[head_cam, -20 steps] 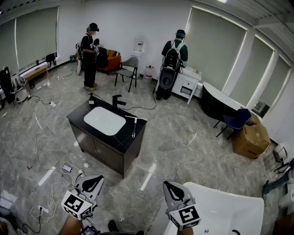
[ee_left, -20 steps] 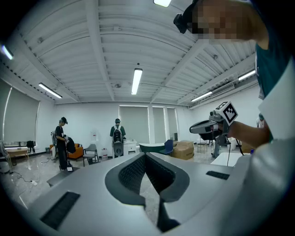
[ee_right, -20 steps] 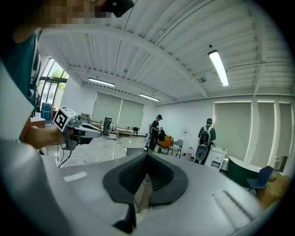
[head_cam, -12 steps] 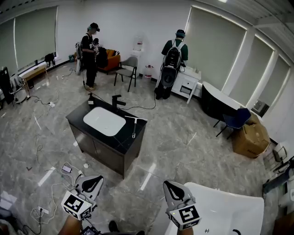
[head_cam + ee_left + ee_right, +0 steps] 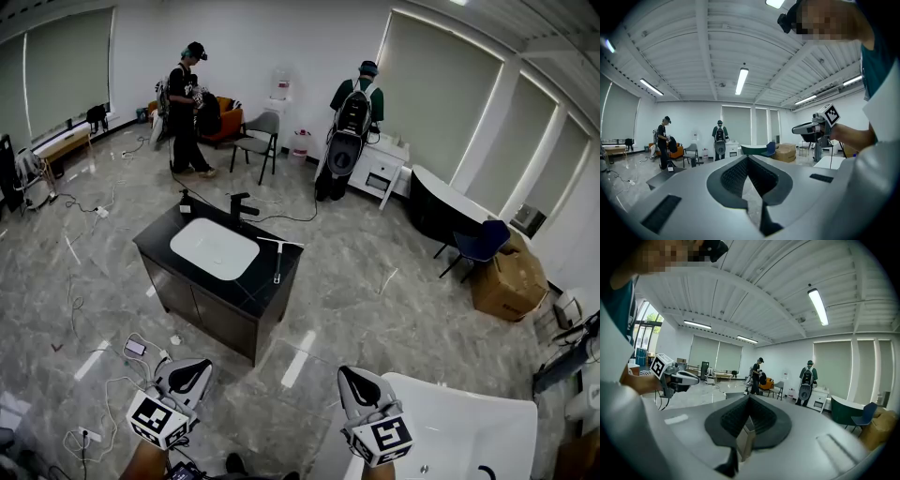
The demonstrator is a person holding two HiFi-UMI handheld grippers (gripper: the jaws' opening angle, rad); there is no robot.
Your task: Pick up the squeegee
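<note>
squeegee (image 5: 277, 264) flat on desk (image 5: 239, 289), far ahead | likely light, stiff, rubber edge soft; take mid-handle | left tongs (image 5: 192, 375) pinched together, empty | right tongs (image 5: 359, 382) likewise together, empty

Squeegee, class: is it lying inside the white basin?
No, the squeegee lies on the dark countertop beside the white basin.

A bare office room serves as a test lab: a freestanding sink cabinet (image 5: 216, 309) stands ahead of the left gripper (image 5: 192, 372), a white bathtub (image 5: 459, 427) beside the right gripper (image 5: 352, 380), and loose cables (image 5: 111, 382) cross the marble floor (image 5: 375, 281).
</note>
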